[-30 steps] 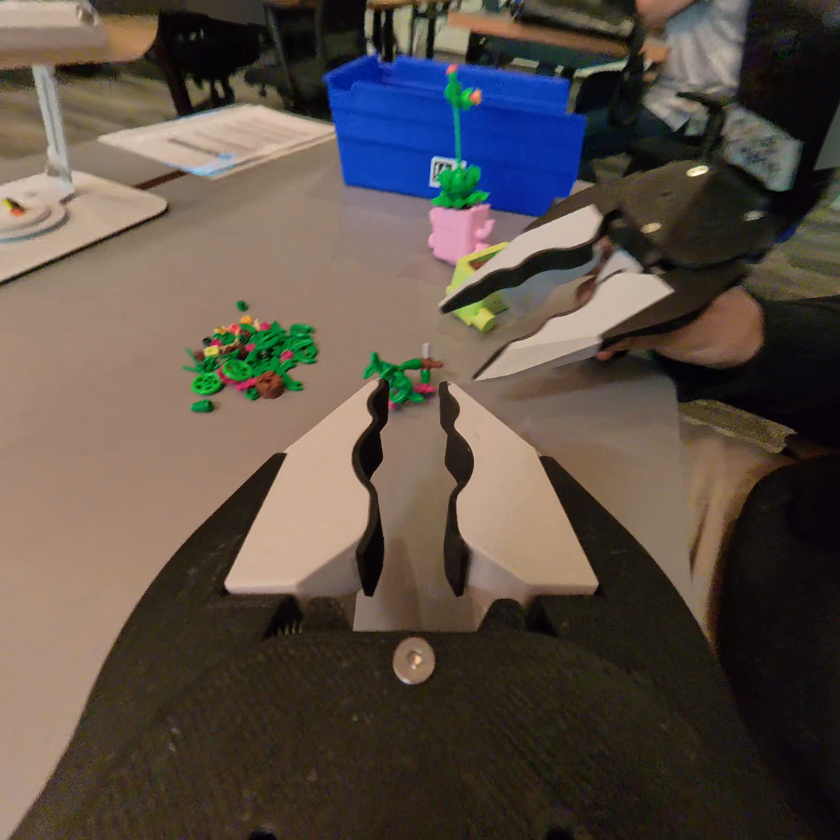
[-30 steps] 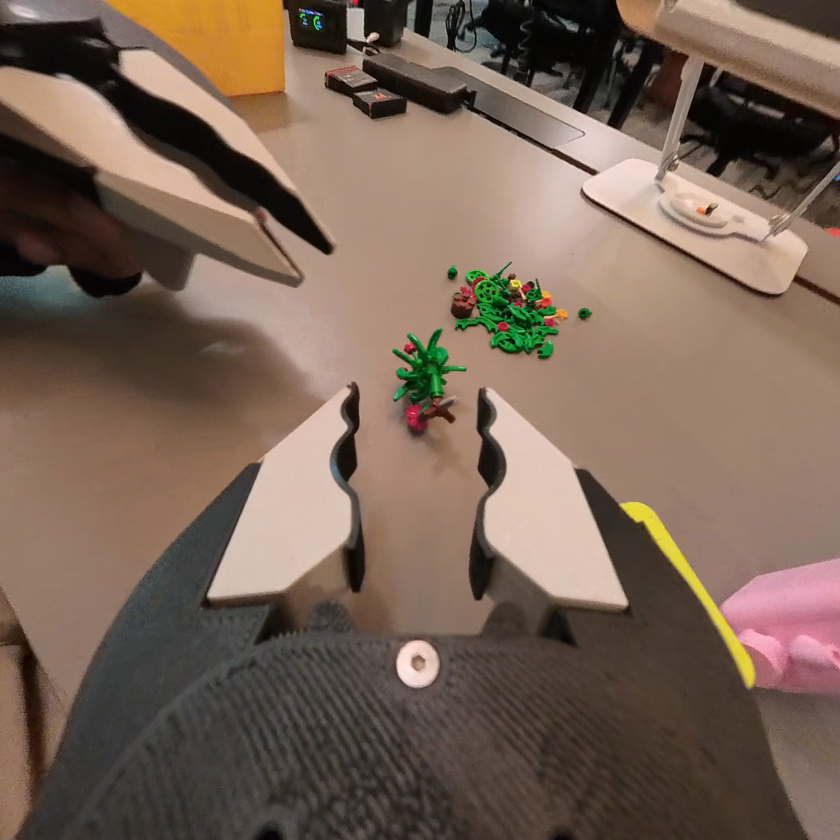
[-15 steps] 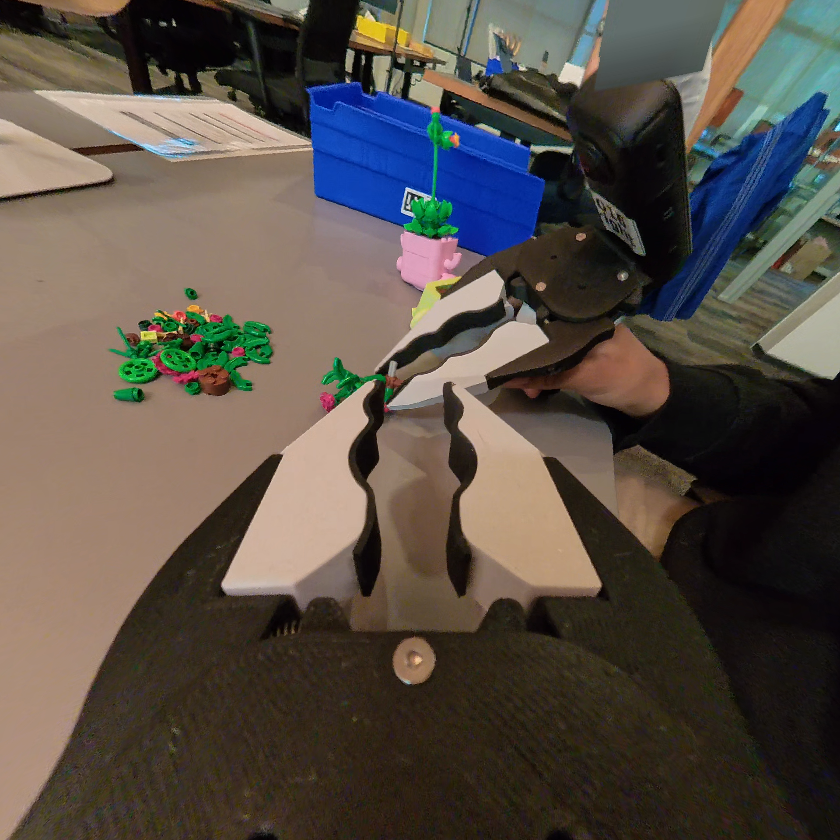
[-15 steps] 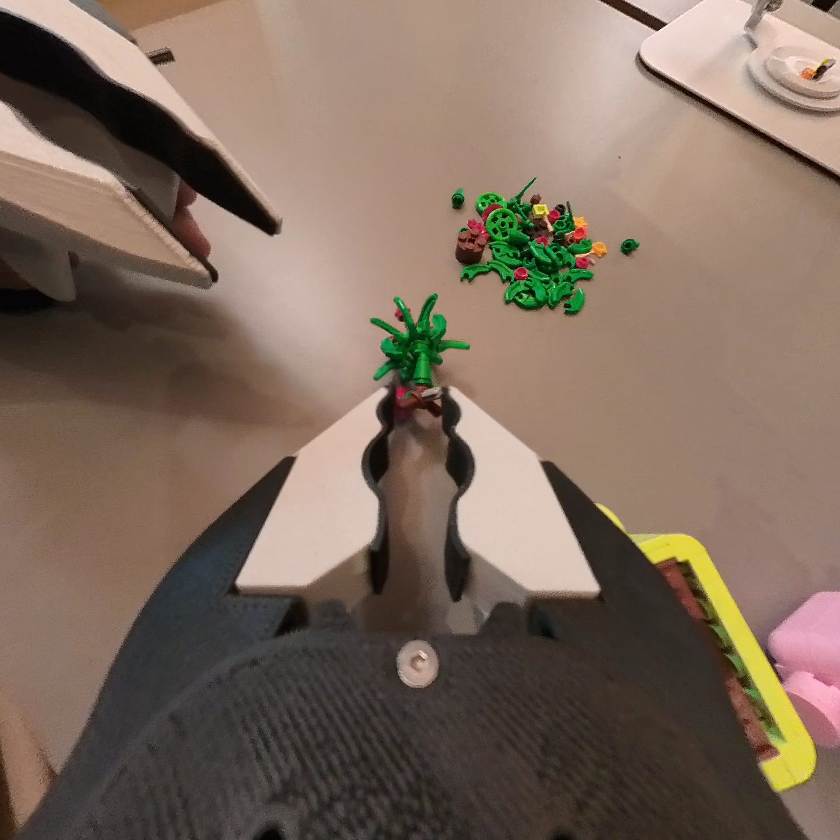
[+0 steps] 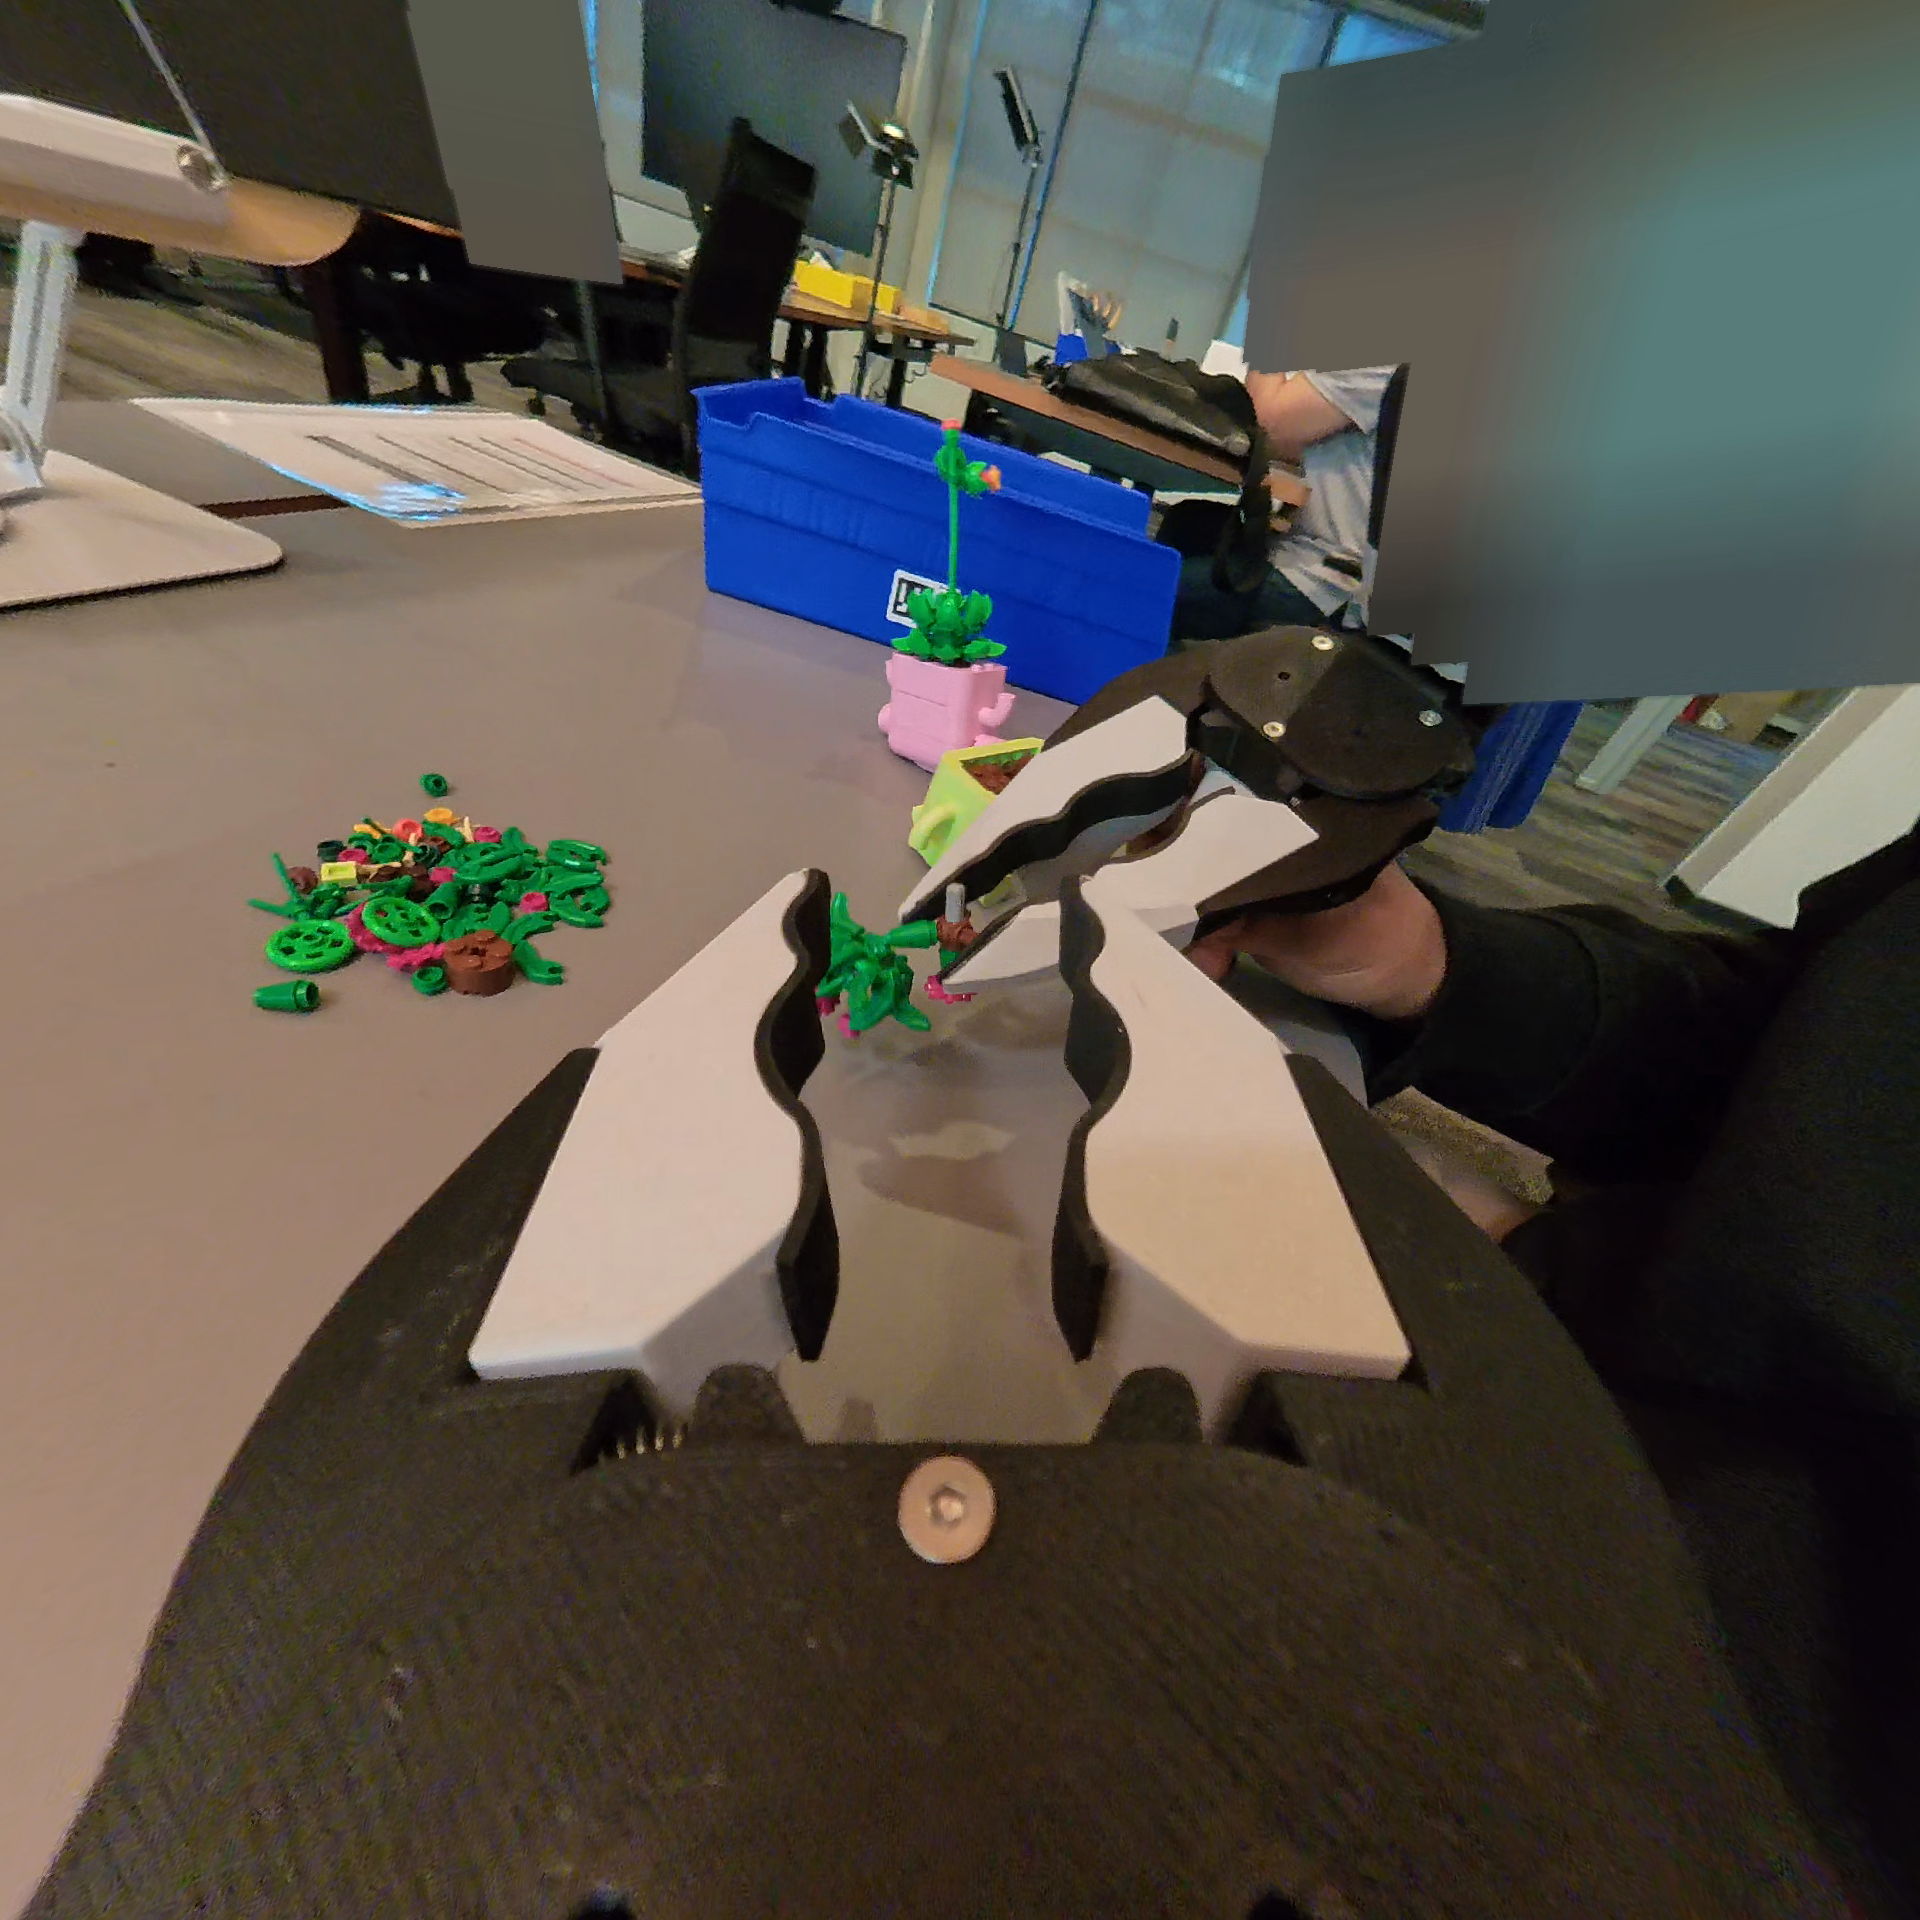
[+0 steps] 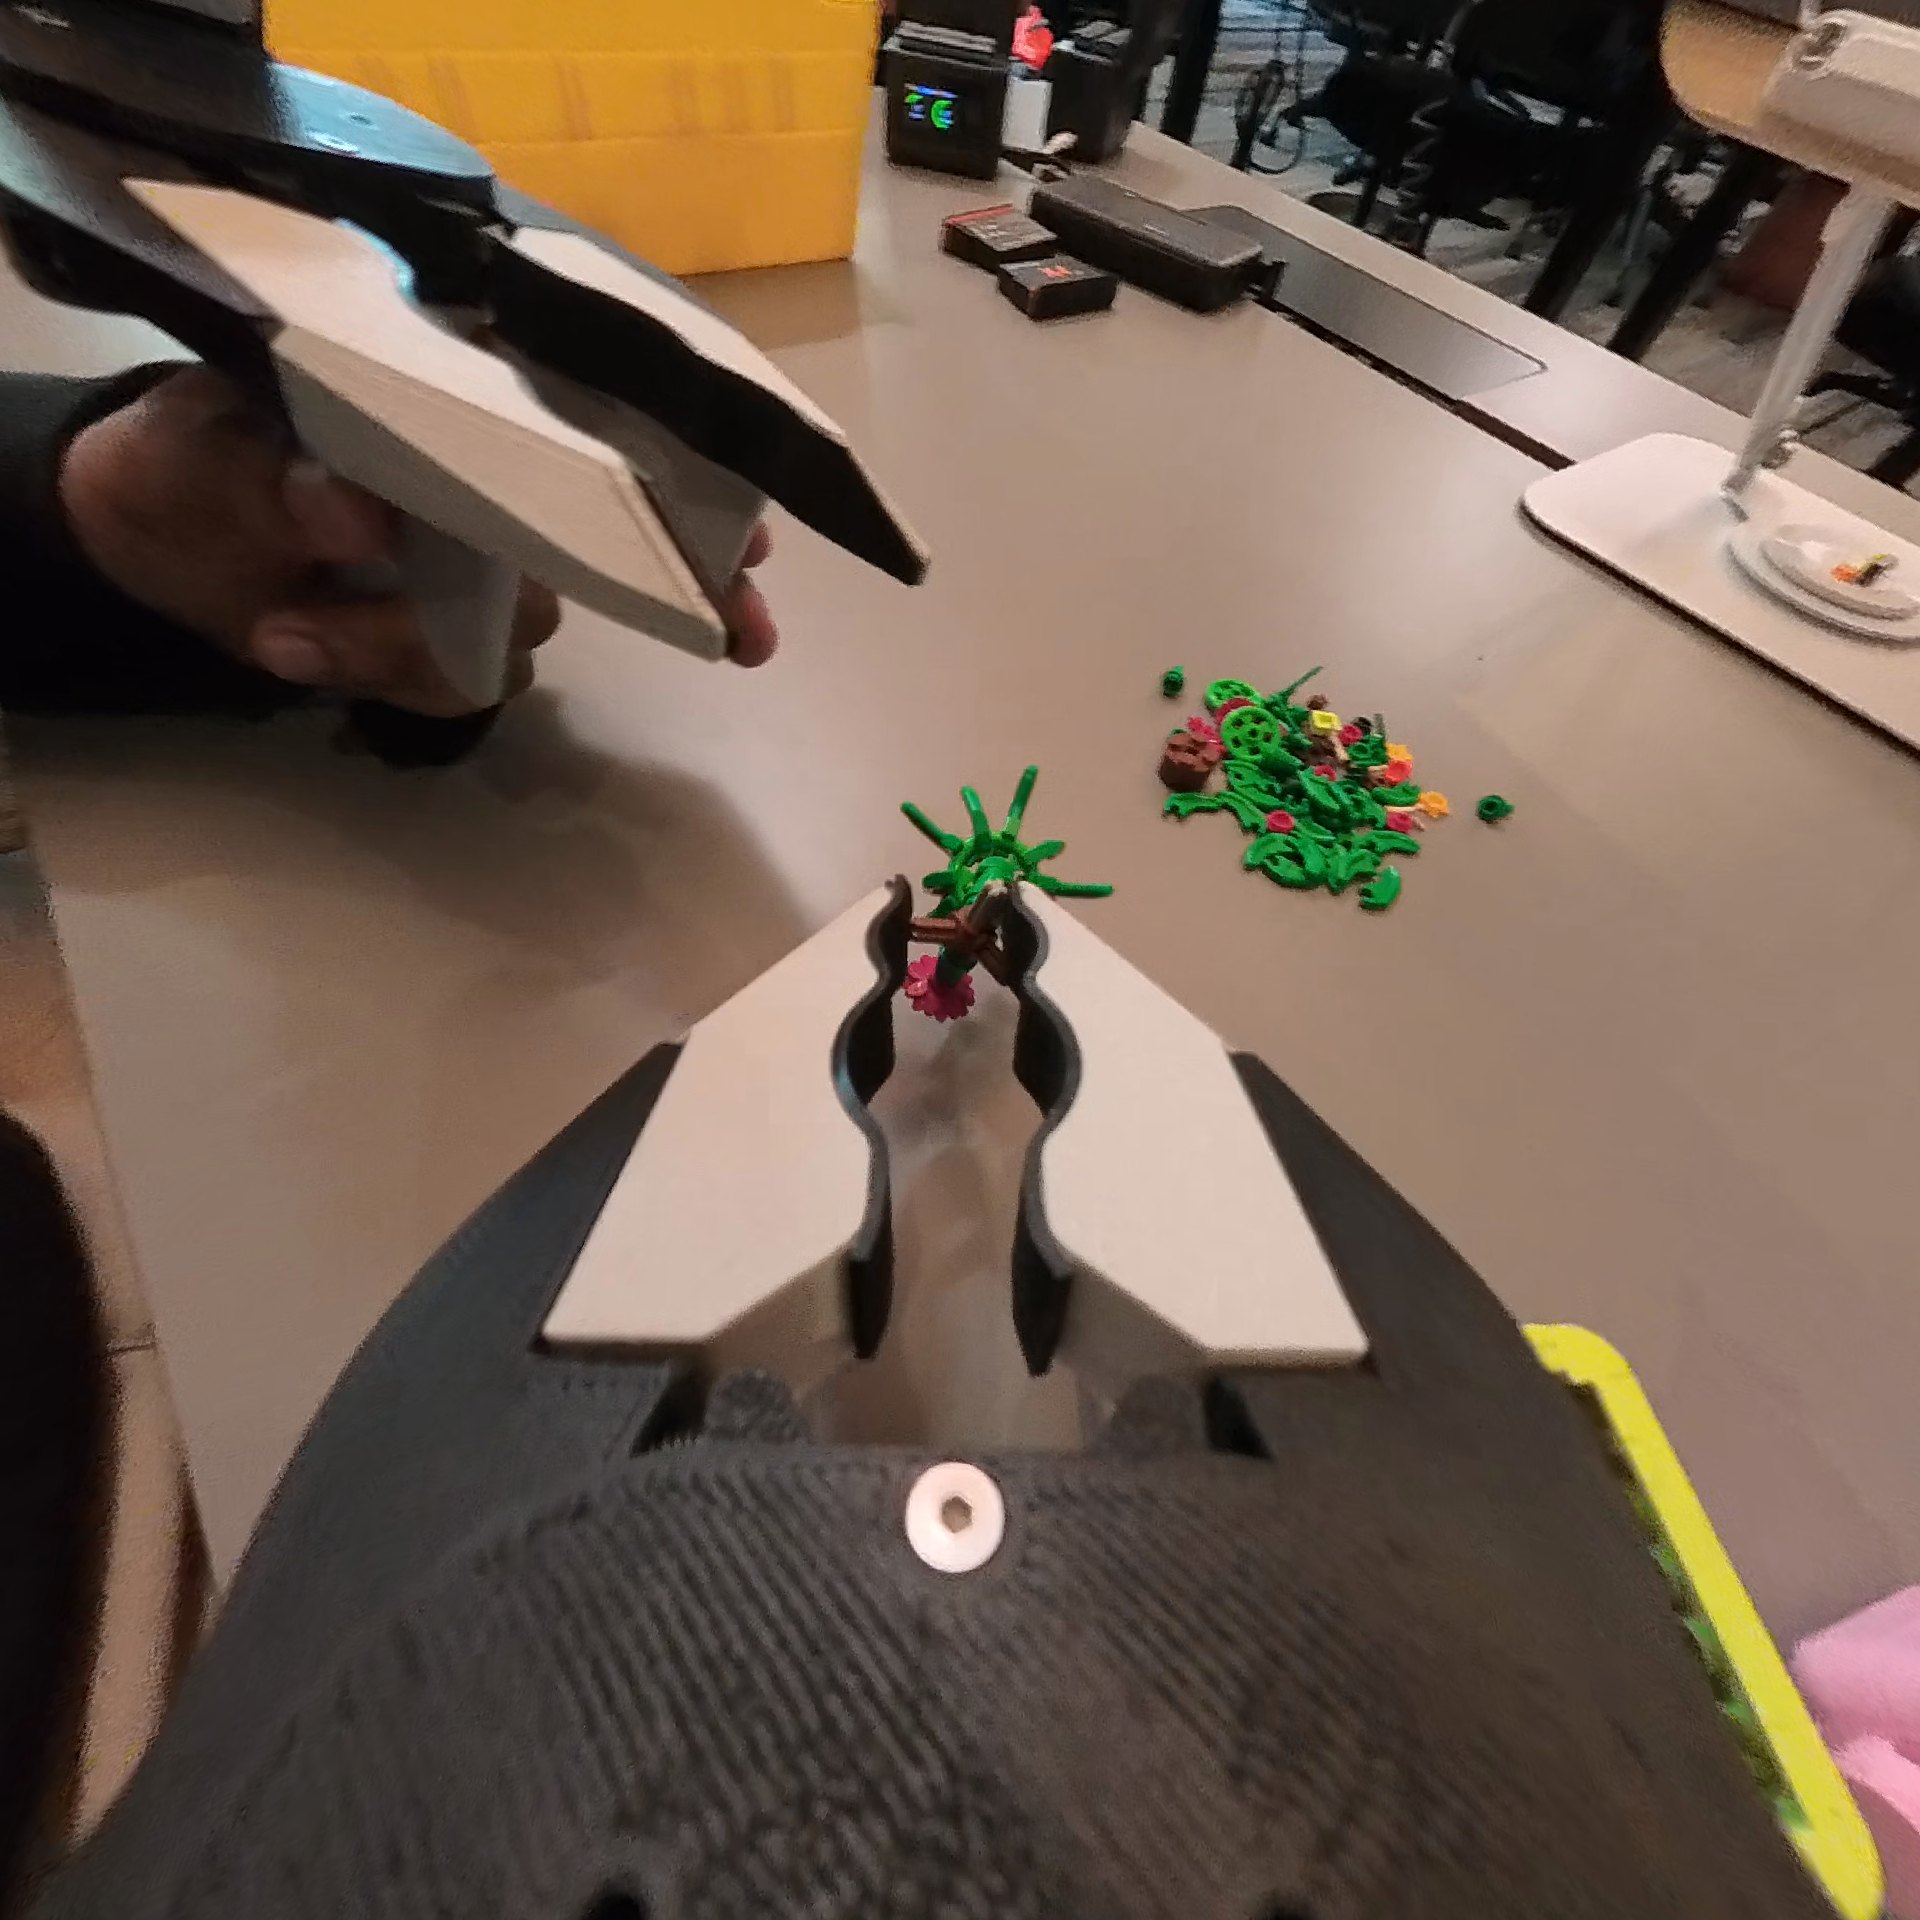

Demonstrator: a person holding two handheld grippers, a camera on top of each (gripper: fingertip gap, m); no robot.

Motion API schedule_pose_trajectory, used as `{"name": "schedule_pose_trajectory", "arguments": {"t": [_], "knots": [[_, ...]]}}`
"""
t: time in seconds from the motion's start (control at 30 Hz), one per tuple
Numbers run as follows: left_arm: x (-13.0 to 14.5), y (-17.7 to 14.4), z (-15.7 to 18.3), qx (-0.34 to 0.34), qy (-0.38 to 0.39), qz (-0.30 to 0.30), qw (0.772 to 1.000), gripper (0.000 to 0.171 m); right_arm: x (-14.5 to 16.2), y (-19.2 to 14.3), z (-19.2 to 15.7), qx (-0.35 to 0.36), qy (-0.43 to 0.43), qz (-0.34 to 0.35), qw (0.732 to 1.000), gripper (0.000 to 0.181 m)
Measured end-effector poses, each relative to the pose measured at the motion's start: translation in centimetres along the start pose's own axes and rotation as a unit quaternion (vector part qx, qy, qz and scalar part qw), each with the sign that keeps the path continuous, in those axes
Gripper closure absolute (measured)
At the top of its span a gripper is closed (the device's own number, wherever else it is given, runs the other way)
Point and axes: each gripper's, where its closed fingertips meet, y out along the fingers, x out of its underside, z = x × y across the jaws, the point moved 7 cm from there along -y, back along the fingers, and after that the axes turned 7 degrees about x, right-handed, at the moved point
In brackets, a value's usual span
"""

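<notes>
— What do we see first, going from the biggest thing down?

— The grey table fills the lower left of the left wrist view. On it, at centre top, stands a blue bin; in the right wrist view a yellow bin sits at the upper left.

— And our left gripper?

— Its jaws stand well apart with nothing between them. In the right wrist view it hangs at the upper left, above the table.

— Our right gripper?

— Nearly closed. Its tips pinch the brown base of a small toy-brick plant, green spiky leaves pointing away and a pink flower below. In the left wrist view that plant appears at centre, just past our left fingertips and off the table.

— What lies about it?

— A pink brick pot with a tall green stem stands in front of the blue bin, and a lime-green pot just beside it. A heap of loose green, pink and brown brick pieces lies at left centre, well apart from both grippers.
</notes>
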Motion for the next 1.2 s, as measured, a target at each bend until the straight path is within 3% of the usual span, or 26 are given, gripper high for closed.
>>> {"name": "schedule_pose_trajectory", "arguments": {"t": [0.33, 0.53, 0.77, 1.0, 1.1, 1.2], "knots": [[0.7, 1.1, 1.8, -0.017, 0.096, -0.056, 0.994, 0.136, -0.1, -0.7, -1.8, -0.099, -0.03, 0.018, 0.994, 0.165], [2.3, 1.8, 1.6, -0.062, 0.15, -0.17, 0.972, 0.136, 0.3, -1.2, -1.4, -0.18, 0.052, -0.007, 0.982, 0.165], [2.9, 1.9, 2.8, -0.031, 0.198, -0.188, 0.962, 0.145, 0.6, -1.6, -1.5, -0.255, 0.096, -0.021, 0.962, 0.165], [3.8, 2.1, 3.4, -0.015, 0.227, -0.225, 0.948, 0.161, 0.9, -1.2, -1.8, -0.259, 0.091, -0.045, 0.961, 0.165], [4.0, 2.2, 3.3, -0.02, 0.225, -0.237, 0.945, 0.16, 0.9, -1.1, -1.9, -0.249, 0.082, -0.049, 0.964, 0.165], [4.5, 2.4, 3.2, -0.013, 0.219, -0.266, 0.939, 0.147, 0.8, -1.4, -1.9, -0.256, 0.081, -0.035, 0.963, 0.18]]}}
